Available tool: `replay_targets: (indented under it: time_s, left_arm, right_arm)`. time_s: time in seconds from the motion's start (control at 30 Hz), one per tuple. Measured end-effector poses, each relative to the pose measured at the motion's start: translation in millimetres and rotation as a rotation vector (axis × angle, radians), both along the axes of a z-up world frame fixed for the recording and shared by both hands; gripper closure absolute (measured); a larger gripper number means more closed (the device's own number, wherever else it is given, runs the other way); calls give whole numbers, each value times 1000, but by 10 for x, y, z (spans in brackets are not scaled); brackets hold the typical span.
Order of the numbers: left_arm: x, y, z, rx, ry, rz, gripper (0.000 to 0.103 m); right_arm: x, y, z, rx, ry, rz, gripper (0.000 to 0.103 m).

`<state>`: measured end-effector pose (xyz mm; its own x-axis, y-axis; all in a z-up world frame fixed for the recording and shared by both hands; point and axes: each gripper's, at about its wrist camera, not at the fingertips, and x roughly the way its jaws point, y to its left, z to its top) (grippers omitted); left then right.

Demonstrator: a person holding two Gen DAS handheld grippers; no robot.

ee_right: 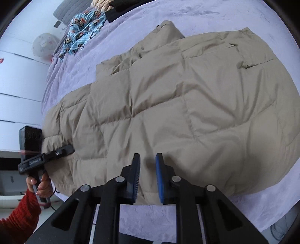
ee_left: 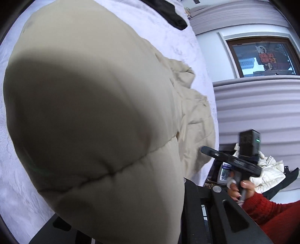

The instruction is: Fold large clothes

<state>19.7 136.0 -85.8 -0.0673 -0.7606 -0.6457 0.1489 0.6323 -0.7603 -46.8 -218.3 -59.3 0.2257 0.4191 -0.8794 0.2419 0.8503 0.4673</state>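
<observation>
A beige quilted coat lay spread across the lilac bed, one sleeve folded inward, most folding seemingly left. The left gripper gripped the coat's edge, lifting padding. The right gripper hovered above the hem, jaws narrow, holding nothing.

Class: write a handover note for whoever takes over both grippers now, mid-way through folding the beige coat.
Left gripper: shut on the narrow end of the beige coat, with fabric bulging up against its camera.
Right gripper: jaws narrow over the near hem; grip unclear.
The coat lies spread on the lilac bedspread.
Done: coat laid out.
Left: all the folds.
</observation>
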Motion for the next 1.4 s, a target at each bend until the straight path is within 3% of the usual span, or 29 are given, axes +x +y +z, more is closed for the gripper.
replay_targets:
  time_s: [0.3,0.53,0.73,0.87,0.9,0.97,1.17,1.3,1.4]
  left_arm:
    - [-75,-667,861,43,-81,-70,81]
    - [-22,-1520,1125,129,-92,-155,81]
    - [79,-2165,1133,215,-88,-219,80]
    - [152,-2416,1190,203,-83,-273,75]
    - [180,-2467,1185,192,-77,-295,72]
    - [225,-2513,1149,134,-46,-321,48]
    - [305,-2872,973,59,-29,-382,47]
    - [500,-3362,690,63,8,-377,47]
    - [581,-3470,473,59,47,-365,47]
  right_arm:
    - [262,-83,-568,111,-1,-24,91]
    - [309,-134,-859,209,26,-62,97]
    - [315,-244,-1049,313,51,-103,100]
    - [294,-405,-989,372,57,-130,100]
    - [263,-482,-927,385,42,-143,100]
    - [197,-640,-794,395,12,-163,100]
    - [-170,-1131,-534,375,-27,-247,100]
    - [-465,-1350,-472,363,-19,-321,99]
    - [-679,-1453,-395,359,-16,-363,99]
